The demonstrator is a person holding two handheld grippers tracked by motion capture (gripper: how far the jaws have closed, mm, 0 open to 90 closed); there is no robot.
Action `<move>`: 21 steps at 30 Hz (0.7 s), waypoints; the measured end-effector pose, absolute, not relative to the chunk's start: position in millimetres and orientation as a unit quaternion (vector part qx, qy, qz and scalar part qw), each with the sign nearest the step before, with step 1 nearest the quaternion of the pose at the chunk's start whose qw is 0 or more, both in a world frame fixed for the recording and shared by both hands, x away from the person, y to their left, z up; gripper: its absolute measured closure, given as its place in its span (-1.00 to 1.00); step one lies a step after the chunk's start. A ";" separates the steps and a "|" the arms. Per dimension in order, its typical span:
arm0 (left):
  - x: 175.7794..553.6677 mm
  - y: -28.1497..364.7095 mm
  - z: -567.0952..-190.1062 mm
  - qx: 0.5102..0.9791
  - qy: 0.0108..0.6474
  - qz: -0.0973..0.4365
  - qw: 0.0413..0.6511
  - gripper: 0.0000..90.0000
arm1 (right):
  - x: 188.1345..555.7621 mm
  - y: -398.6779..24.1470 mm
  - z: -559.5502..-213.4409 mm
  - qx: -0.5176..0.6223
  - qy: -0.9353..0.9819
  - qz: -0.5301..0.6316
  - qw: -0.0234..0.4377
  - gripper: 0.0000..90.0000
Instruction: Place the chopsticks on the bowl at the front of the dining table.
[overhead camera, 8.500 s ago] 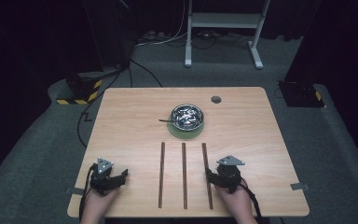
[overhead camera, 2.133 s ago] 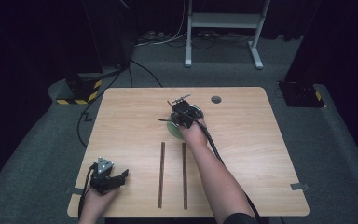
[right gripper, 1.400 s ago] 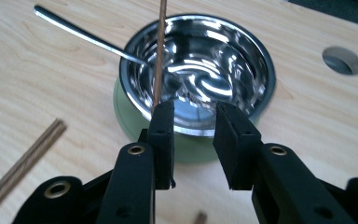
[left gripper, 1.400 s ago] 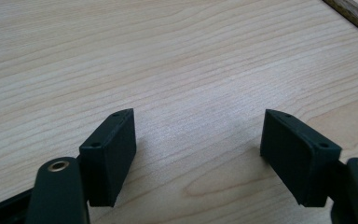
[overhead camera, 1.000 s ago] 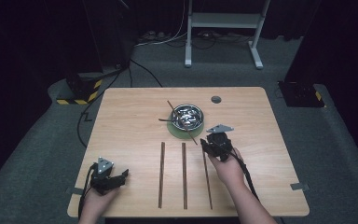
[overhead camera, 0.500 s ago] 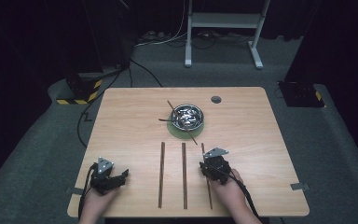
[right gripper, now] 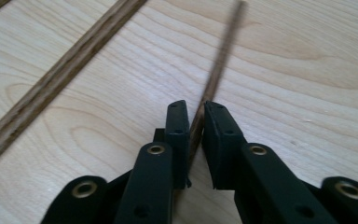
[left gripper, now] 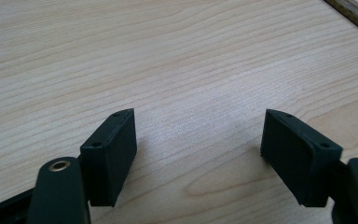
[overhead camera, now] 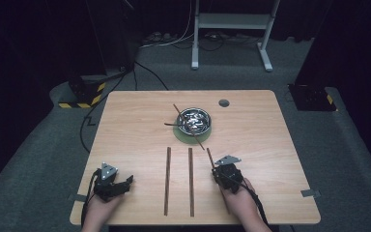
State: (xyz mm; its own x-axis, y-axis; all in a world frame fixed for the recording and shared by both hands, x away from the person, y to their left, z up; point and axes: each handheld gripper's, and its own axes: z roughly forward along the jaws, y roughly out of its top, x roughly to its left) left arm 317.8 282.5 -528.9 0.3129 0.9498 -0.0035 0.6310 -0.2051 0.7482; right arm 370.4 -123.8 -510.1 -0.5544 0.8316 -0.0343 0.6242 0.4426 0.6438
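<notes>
A thin dark wooden stick [right gripper: 219, 65] runs between the jaws of my right gripper [right gripper: 196, 109]. The jaws have just been closing and the pads now press on it. Seen from above, that stick [overhead camera: 208, 155] points from the right gripper [overhead camera: 216, 169] toward a metal bowl [overhead camera: 208, 121] at the table's middle. Two more sticks [overhead camera: 168, 181] [overhead camera: 190, 181] lie parallel on the table to its left. My left gripper [overhead camera: 128, 180] rests at the front left, its jaws open wide [left gripper: 198, 126] over bare wood with nothing between them.
The bowl stands on a green mat [overhead camera: 183, 137] and holds shiny pieces, with thin sticks [overhead camera: 181, 113] leaning out of it. A small dark disc [overhead camera: 223, 103] lies at the back right. A neighbouring stick [right gripper: 65, 74] lies left of my right jaws.
My right hand has come back from the bowl toward the front of the table and sunk lower, with the stick at its jaws. The left hand has stayed in place.
</notes>
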 end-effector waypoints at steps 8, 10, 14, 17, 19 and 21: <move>317.8 282.6 -528.9 0.739 0.535 0.239 0.333 -0.40 | 389.8 -143.8 -509.4 0.468 0.816 0.287 0.183 0.77; 317.8 282.6 -528.9 0.739 0.535 0.239 0.333 -0.40 | 393.4 -148.1 -508.3 0.473 0.815 0.286 0.174 0.77; 317.8 282.6 -529.0 0.738 0.535 0.239 0.334 -0.39 | 397.6 -152.3 -505.7 0.482 0.815 0.279 0.159 0.70; 317.7 282.5 -529.0 0.739 0.534 0.239 0.335 -0.39 | 398.0 -152.6 -504.6 0.479 0.820 0.275 0.153 0.64; 317.7 282.5 -529.0 0.738 0.534 0.239 0.335 -0.39 | 399.0 -151.5 -504.0 0.471 0.826 0.270 0.153 0.66; 317.7 282.5 -529.0 0.738 0.534 0.239 0.335 -0.39 | 400.7 -150.7 -502.9 0.469 0.829 0.263 0.152 0.69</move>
